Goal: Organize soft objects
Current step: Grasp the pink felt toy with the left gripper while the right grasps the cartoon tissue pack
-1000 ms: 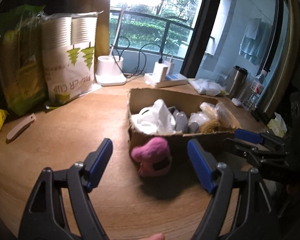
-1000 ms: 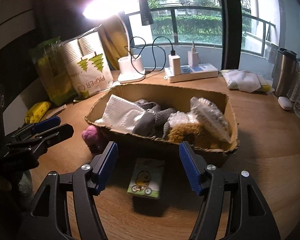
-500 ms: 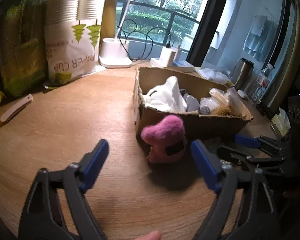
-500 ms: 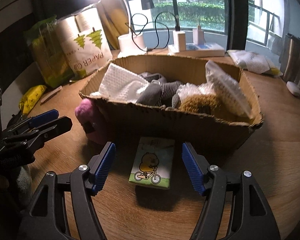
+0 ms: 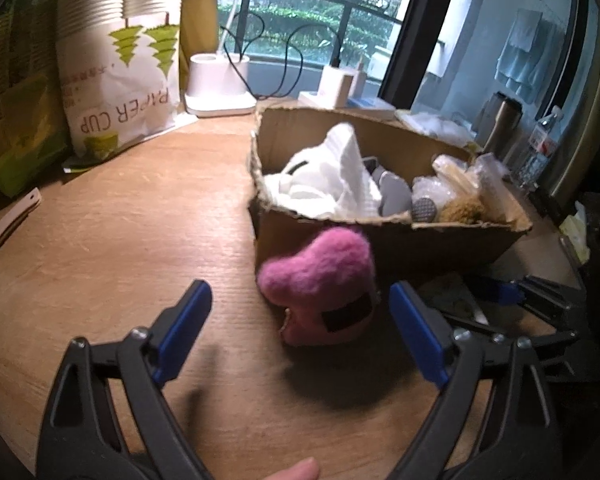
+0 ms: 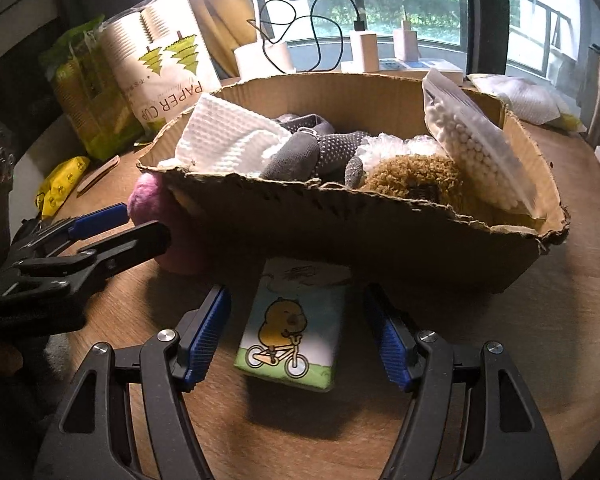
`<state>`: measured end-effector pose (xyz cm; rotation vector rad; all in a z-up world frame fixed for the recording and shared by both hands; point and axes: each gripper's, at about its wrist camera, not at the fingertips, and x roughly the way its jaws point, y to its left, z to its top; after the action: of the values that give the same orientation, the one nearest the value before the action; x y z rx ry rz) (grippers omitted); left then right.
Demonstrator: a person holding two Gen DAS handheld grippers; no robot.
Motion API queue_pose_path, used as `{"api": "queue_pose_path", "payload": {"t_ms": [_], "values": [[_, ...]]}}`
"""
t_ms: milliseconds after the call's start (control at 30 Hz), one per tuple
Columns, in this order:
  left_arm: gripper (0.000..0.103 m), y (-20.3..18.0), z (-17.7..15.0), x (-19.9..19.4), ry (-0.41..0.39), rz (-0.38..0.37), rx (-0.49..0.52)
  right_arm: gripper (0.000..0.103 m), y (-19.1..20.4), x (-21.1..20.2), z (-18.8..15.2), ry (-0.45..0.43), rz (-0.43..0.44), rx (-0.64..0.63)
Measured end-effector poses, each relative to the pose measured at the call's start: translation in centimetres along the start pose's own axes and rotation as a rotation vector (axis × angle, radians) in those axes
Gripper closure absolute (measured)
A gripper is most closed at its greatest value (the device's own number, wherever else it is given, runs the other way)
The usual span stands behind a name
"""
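Note:
A pink felt toy (image 5: 320, 280) lies on the wooden table against the front wall of a cardboard box (image 5: 400, 240). My left gripper (image 5: 300, 324) is open, with its blue pads either side of the toy and not touching it. A tissue pack with a cartoon on a bicycle (image 6: 296, 328) lies in front of the box (image 6: 380, 236). My right gripper (image 6: 298, 330) is open around the pack, pads apart from it. The box holds a white cloth (image 6: 228, 140), grey socks (image 6: 312, 152), a brown fuzzy thing (image 6: 412, 176) and a bag of white beads (image 6: 472, 136).
A paper cup pack (image 5: 116, 64) and a green bag (image 5: 16, 92) stand at the back left. A white lamp base (image 5: 220, 88), chargers and cables sit by the window. A steel tumbler (image 5: 504, 120) and bottle stand at the right. A yellow packet (image 6: 60, 184) lies at the left.
Both grippers have moved forward and lower. The pink toy now sits between my left pads and the tissue pack between my right pads. Both stay open.

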<state>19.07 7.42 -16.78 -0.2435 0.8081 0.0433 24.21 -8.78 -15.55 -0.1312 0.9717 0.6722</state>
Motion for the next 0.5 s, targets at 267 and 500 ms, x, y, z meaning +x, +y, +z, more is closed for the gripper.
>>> {"api": "queue_pose_path", "payload": {"t_ms": [267,500], "values": [[0.013,-0.2,0.1,1.9,0.065,0.004,-0.007,0.039,-0.5,0.4,-0.3,0.011,0.006,-0.017],[0.041,-0.5,0.0,2.1,0.066,-0.012,-0.001,0.046,-0.6,0.3,-0.2,0.007,0.014,-0.024]]}}
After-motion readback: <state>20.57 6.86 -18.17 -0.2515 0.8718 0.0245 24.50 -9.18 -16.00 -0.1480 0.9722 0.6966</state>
